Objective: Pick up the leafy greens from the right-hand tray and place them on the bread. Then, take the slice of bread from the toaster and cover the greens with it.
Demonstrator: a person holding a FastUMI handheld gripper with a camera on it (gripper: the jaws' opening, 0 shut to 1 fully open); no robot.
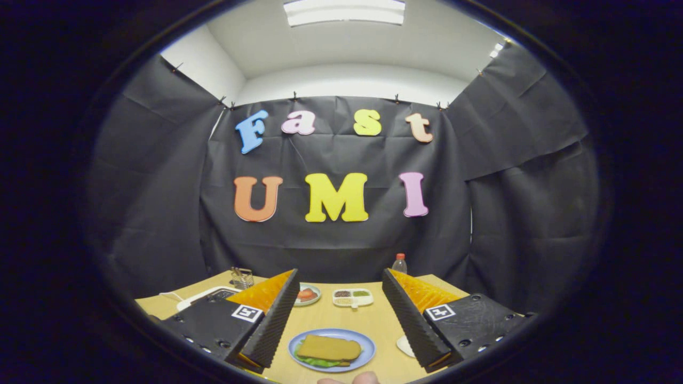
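A slice of bread [329, 349] lies on top of leafy greens [318, 362] on a blue plate [366, 349], between my two fingers and close in. My gripper [340, 314] is open, with nothing between its fingers [275, 320], raised above the wooden table [341, 317]. The toaster's wire rack [242, 277] peeks out beyond the left finger. The edge of a white tray [404, 346] shows beside the right finger.
A small plate with red slices [307, 294] and a white divided dish of condiments [352, 297] sit beyond the blue plate. A bottle with a red cap [399, 263] stands at the table's back. A white appliance [205, 296] lies far left. Fingertips of a hand [349, 379] show nearest.
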